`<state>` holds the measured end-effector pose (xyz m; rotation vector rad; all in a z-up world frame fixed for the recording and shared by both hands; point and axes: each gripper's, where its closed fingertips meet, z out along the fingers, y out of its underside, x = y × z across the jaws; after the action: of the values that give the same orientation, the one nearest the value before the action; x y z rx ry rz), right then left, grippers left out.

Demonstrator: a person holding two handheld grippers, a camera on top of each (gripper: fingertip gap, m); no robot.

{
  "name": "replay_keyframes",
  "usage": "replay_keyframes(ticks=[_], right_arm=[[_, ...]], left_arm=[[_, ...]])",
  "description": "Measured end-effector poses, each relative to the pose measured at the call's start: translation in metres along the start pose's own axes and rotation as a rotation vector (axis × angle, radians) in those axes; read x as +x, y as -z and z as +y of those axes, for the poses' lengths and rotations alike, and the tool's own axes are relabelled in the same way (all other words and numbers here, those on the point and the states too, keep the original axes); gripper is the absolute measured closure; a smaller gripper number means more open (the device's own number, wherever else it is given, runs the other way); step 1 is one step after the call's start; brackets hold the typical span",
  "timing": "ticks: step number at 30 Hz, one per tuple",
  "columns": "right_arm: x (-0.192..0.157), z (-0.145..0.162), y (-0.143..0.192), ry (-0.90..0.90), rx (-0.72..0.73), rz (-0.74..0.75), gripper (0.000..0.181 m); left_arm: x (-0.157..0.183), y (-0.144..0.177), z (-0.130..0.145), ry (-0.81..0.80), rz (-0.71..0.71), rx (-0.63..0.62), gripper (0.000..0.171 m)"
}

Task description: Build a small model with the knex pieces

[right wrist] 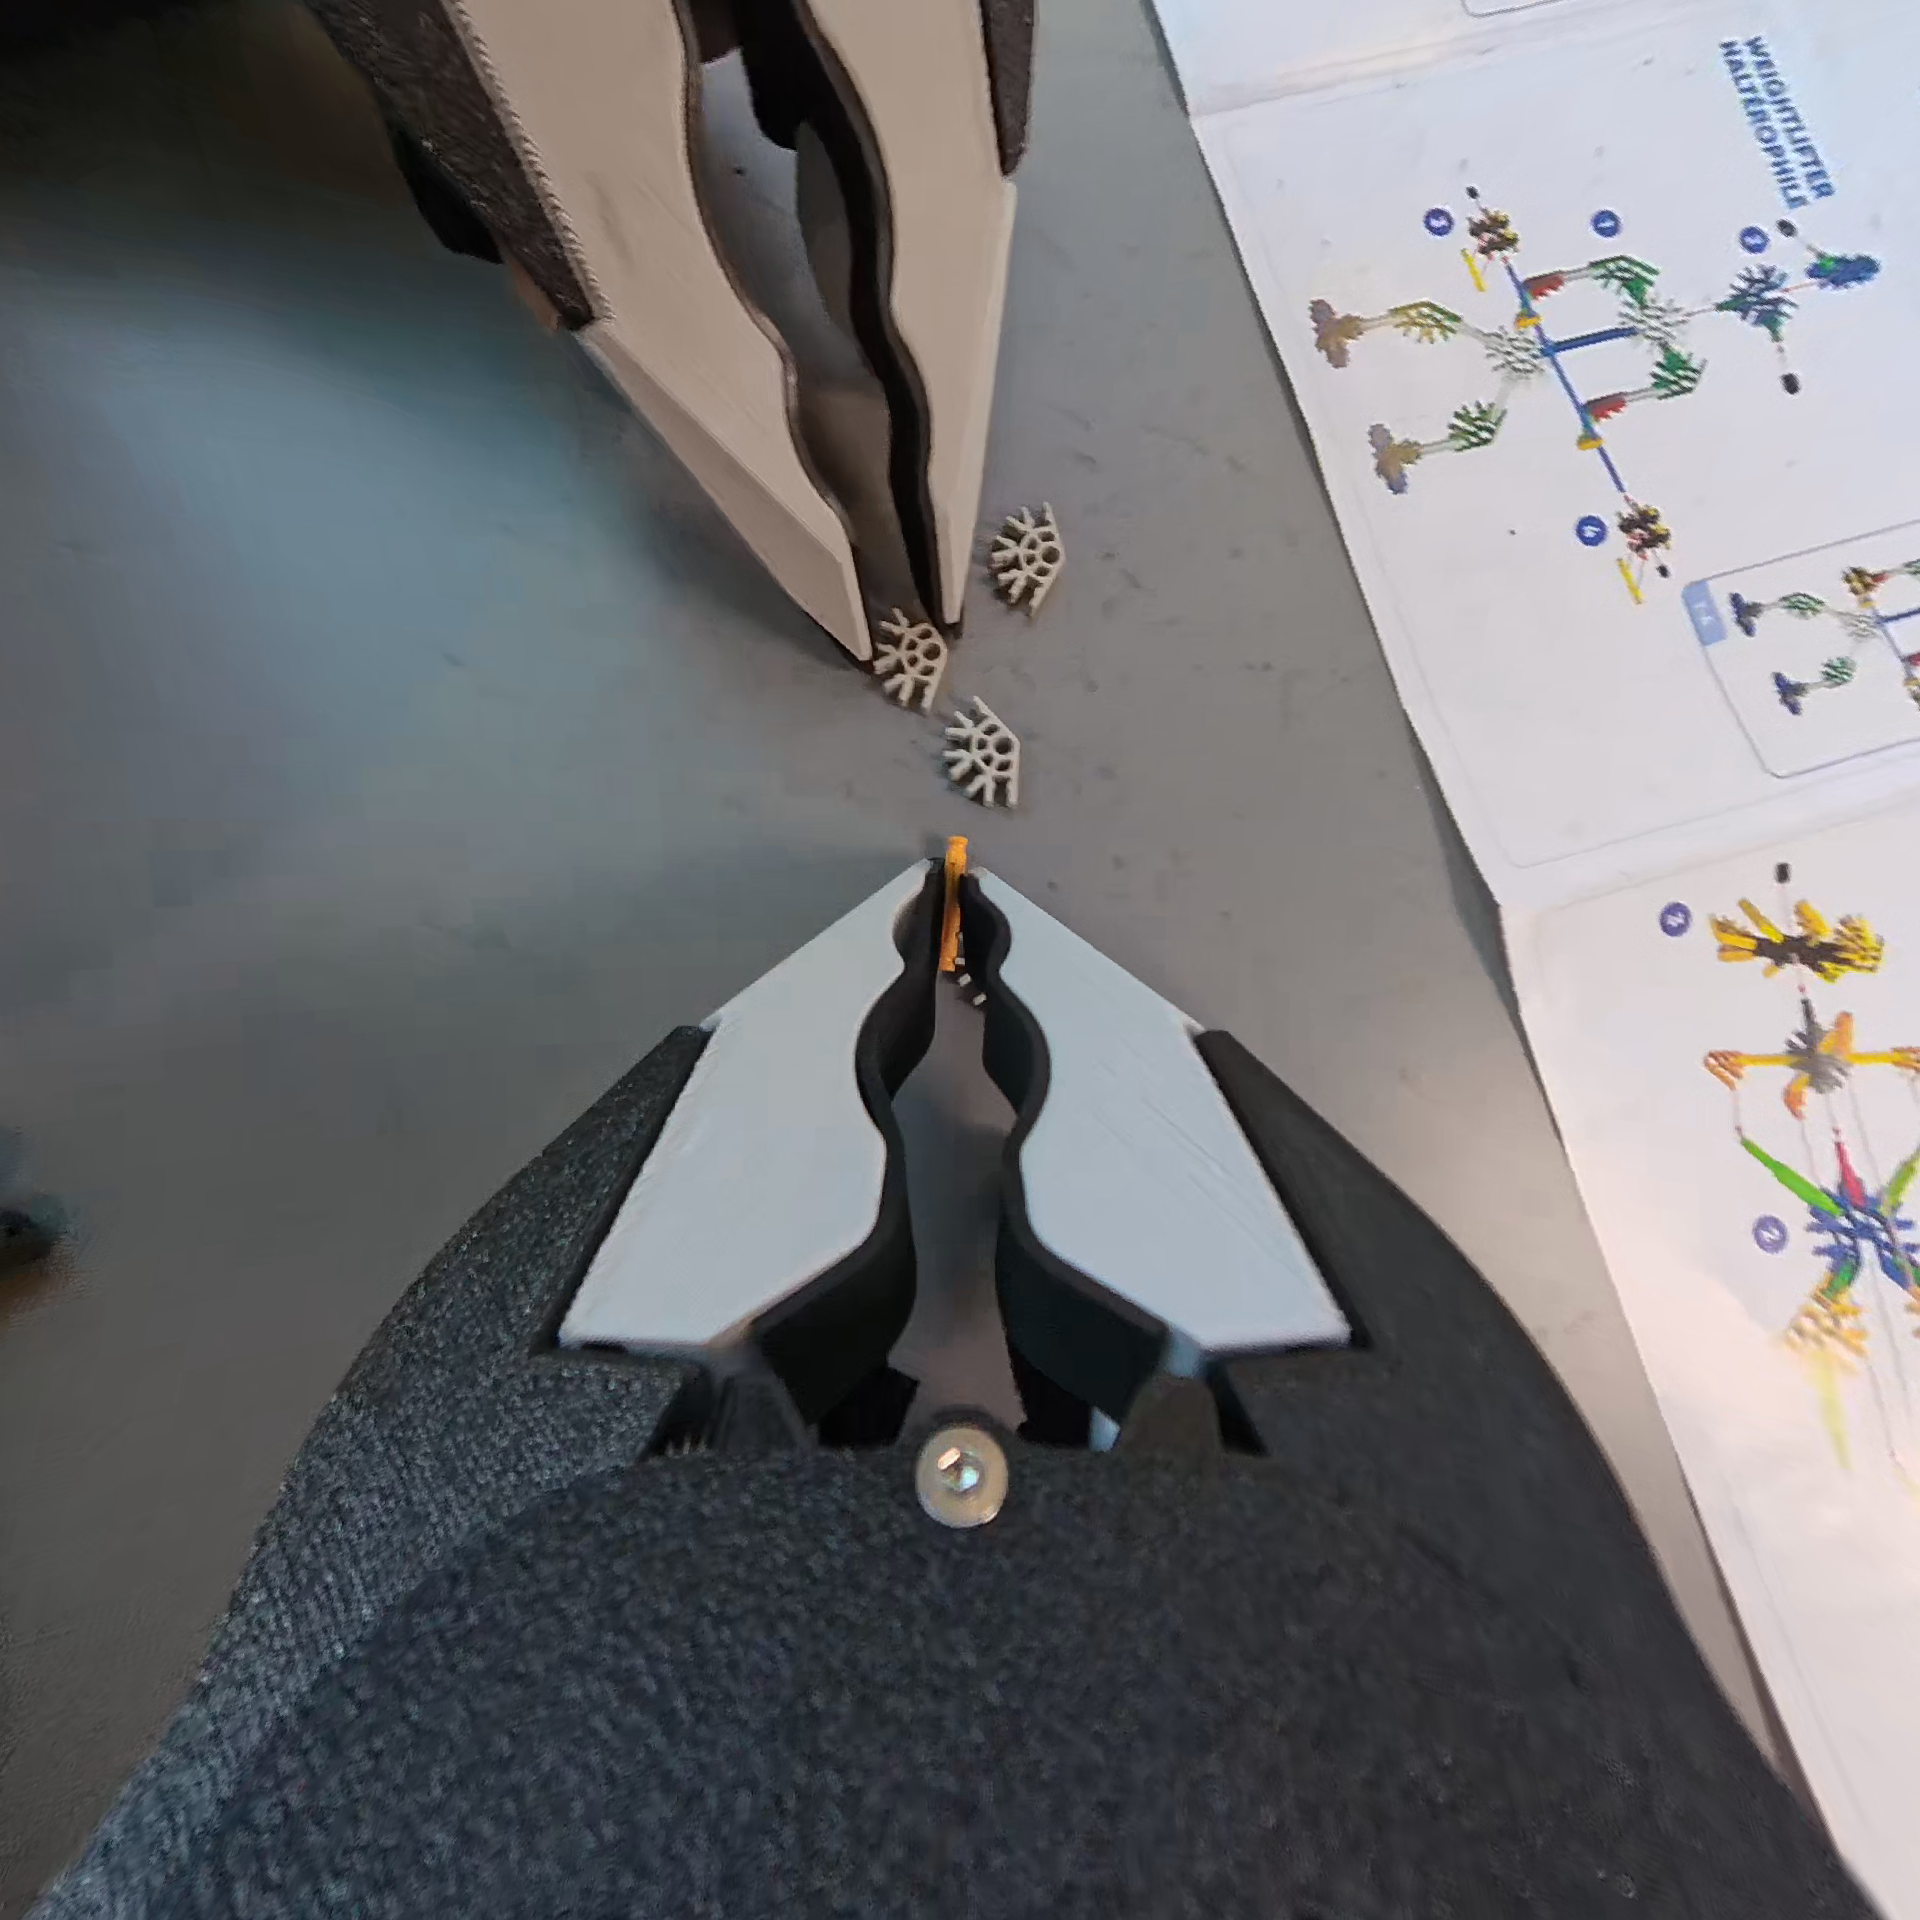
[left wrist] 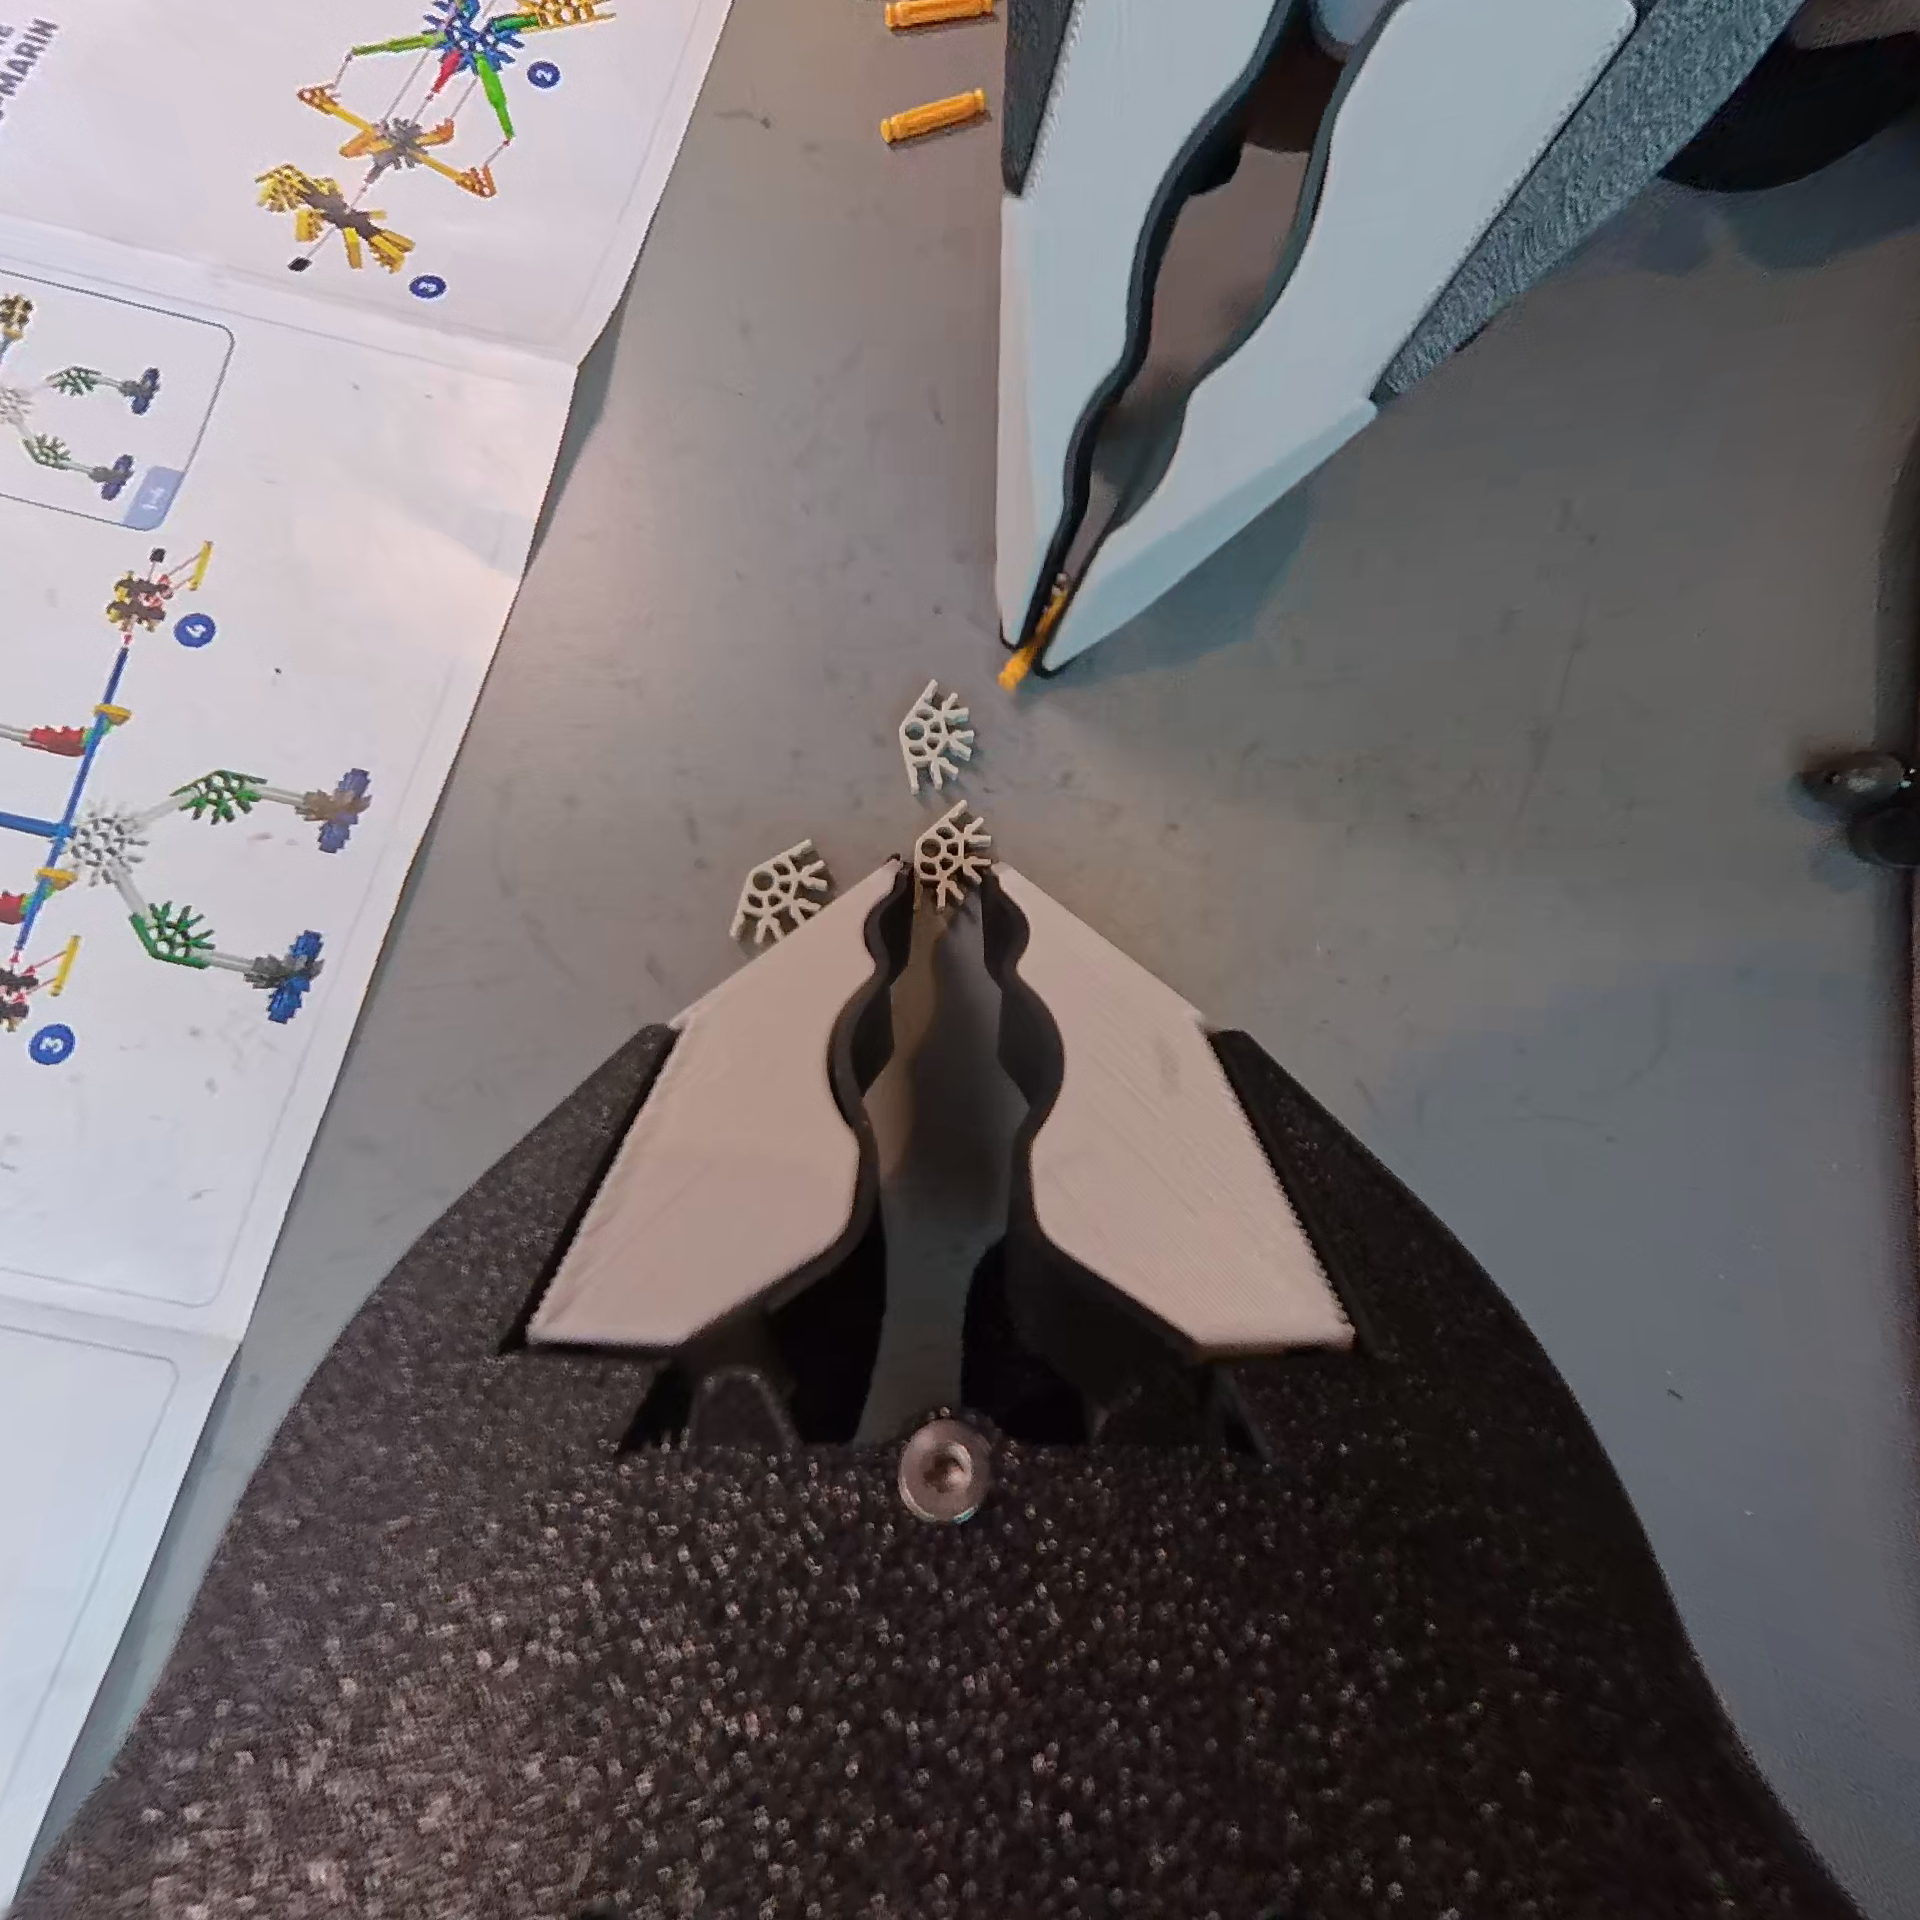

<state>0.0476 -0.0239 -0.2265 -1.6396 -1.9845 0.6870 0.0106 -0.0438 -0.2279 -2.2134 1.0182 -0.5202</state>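
My left gripper (left wrist: 945, 878) is shut on a grey fan-shaped connector (left wrist: 951, 852), held at the fingertips just above the grey table. Two more grey connectors lie loose beside it, one to the left (left wrist: 784, 891) and one just ahead (left wrist: 935, 732). My right gripper (right wrist: 954, 875) is shut on a short yellow rod (right wrist: 951, 904) that sticks out a little past the tips. In the right wrist view the left gripper (right wrist: 909, 629) faces mine with its connector (right wrist: 911, 660); the loose connectors (right wrist: 982, 753) (right wrist: 1029, 556) lie between and beside us. The right gripper (left wrist: 1031, 652) shows opposite in the left wrist view.
A printed instruction sheet (left wrist: 260, 623) with coloured build diagrams lies along the left of the table, and on the right in the right wrist view (right wrist: 1610, 623). Two loose yellow rods (left wrist: 935, 114) lie at the far side. A small dark object (left wrist: 1870, 800) sits at the right edge. The grippers' ends are close to 5 centimetres from one another. From either gripper's tips it is about 20 centimetres to the small dark object (left wrist: 1870, 800).
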Motion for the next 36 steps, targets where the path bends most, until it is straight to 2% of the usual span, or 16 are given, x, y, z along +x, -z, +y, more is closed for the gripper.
replay_keyframes(ticks=[4,8,13,18,28,36], right_arm=[[0.015,0.001,0.009,-0.046,0.029,0.016,0.18],[0.001,-0.01,0.007,-0.036,0.07,-0.031,0.18],[-0.013,-0.012,-0.006,-0.019,0.058,-0.075,0.18],[-0.011,-0.014,-0.007,-0.021,0.07,-0.078,0.18],[-0.014,-0.01,-0.004,0.022,0.053,-0.073,0.18],[-0.017,-0.007,-0.004,0.042,0.043,-0.084,0.18]], left_arm=[[0.001,0.0,0.0,0.032,-0.011,-0.015,0.158],[0.013,0.003,0.002,0.051,0.057,-0.036,0.156],[0.014,0.001,0.001,0.058,0.074,-0.027,0.158],[0.013,-0.002,-0.001,0.027,0.053,-0.014,0.162],[0.031,-0.008,-0.005,-0.057,0.107,0.004,0.163],[0.033,-0.009,-0.006,-0.055,0.13,0.022,0.163]])
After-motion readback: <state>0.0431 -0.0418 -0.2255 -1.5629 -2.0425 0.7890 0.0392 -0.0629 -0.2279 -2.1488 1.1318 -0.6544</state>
